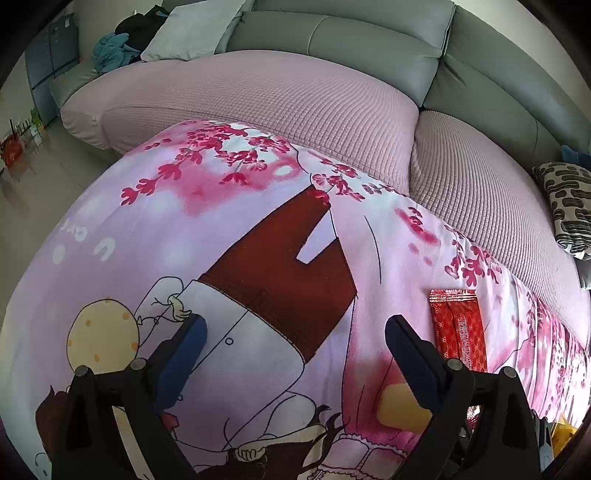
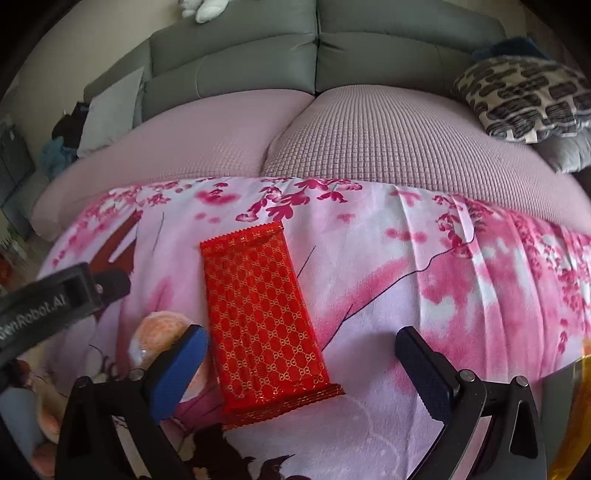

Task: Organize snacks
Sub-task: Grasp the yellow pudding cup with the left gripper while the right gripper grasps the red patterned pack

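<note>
A stack of flat red snack packets with a gold pattern (image 2: 262, 321) lies on the pink printed blanket (image 2: 388, 266), between and just beyond my right gripper's (image 2: 301, 341) open fingers. A clear-wrapped orange snack (image 2: 159, 332) sits by the right gripper's left finger. The red packets also show in the left wrist view (image 1: 458, 328), just right of my left gripper (image 1: 295, 328), which is open and empty above the blanket. A yellow item (image 1: 399, 406) shows partly behind the left gripper's right finger. The left gripper's body (image 2: 55, 299) shows at the left edge of the right wrist view.
A sofa with pink-covered seat cushions (image 2: 332, 147) and a grey back (image 2: 317, 55) runs behind the blanket. A black-and-cream patterned pillow (image 2: 524, 99) lies at the right. A grey pillow and clothes (image 1: 147, 33) sit at the far left. Yellow packaging (image 2: 580, 406) shows at the right edge.
</note>
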Action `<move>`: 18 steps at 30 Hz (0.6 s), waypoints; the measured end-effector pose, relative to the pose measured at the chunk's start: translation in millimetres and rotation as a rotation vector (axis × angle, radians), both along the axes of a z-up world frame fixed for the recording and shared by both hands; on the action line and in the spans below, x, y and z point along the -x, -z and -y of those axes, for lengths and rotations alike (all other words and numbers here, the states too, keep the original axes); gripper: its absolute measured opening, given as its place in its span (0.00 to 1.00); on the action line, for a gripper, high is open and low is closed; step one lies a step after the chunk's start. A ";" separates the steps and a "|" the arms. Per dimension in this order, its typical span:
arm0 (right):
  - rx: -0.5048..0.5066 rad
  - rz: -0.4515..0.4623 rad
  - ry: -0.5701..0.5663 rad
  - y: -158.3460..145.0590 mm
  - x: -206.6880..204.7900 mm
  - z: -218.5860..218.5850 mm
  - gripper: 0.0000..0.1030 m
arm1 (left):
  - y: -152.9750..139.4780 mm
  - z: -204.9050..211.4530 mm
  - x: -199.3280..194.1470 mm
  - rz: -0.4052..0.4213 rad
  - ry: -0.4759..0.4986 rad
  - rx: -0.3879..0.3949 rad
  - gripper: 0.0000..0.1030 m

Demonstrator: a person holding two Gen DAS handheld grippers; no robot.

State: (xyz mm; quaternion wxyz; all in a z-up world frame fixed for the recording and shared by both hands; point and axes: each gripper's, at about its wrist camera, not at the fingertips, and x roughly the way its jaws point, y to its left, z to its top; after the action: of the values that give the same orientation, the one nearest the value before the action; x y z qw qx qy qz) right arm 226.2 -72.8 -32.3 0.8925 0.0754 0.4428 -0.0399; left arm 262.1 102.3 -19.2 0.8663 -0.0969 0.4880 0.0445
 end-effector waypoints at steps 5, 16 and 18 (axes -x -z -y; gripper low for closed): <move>0.021 0.013 -0.032 2.5 -2.0 -3.6 0.96 | 0.3 2.5 -0.2 -0.002 0.007 -0.008 0.94; 0.015 0.040 0.004 -0.3 -1.2 4.6 0.65 | 0.5 11.3 1.2 -0.003 0.051 0.009 0.94; 0.011 0.040 0.020 -1.0 -0.1 8.8 0.59 | 0.3 13.1 1.9 -0.003 0.061 0.022 0.94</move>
State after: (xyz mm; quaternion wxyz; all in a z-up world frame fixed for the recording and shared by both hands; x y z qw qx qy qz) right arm 226.2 -81.6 -31.3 0.9012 0.0756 0.4239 -0.0497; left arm 260.2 89.1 -19.5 0.8653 -0.0914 0.4926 0.0127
